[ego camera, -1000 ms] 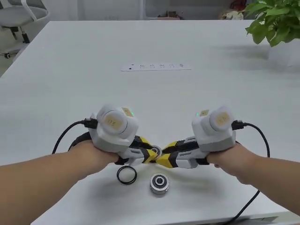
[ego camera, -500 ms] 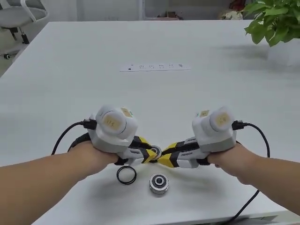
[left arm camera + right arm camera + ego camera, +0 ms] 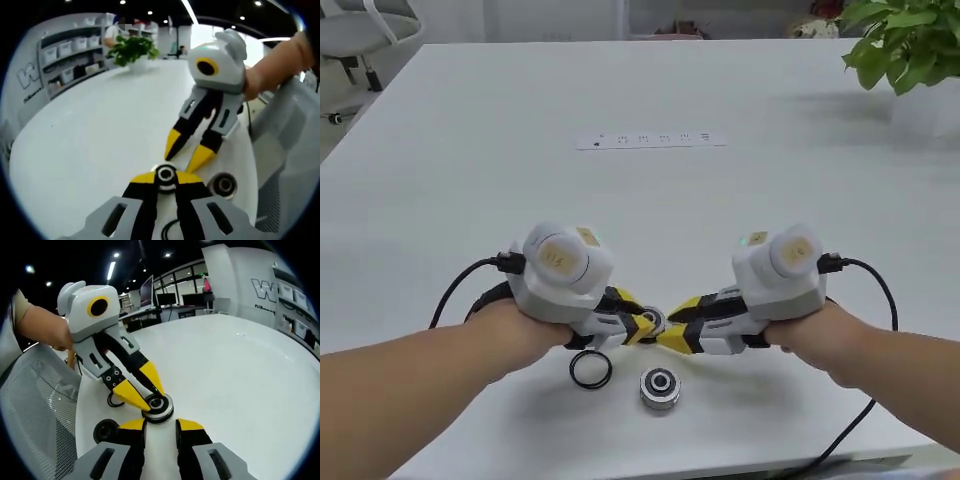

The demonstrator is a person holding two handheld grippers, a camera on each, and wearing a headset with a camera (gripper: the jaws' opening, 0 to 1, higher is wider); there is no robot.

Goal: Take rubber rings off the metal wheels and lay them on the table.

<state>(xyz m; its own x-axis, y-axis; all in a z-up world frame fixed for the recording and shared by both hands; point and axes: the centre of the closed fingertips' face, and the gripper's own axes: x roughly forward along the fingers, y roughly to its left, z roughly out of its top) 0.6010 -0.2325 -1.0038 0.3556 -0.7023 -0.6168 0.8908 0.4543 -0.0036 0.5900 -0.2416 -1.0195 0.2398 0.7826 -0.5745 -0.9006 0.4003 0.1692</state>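
1. The left gripper (image 3: 641,324) is clenched on a metal wheel (image 3: 157,406), pinching it by the rim between its yellow tips, just above the table (image 3: 650,200)
2. The held wheel lies roughly flat, bore axis near upright, face up, with a dark band round its rim
3. The right gripper (image 3: 186,152) points at it from the opposite side, jaws spread, tips just beside the wheel
4. A second wheel (image 3: 660,389) lies flat on the table nearer the person, bore up
5. A loose rubber ring (image 3: 571,370) lies flat beside it
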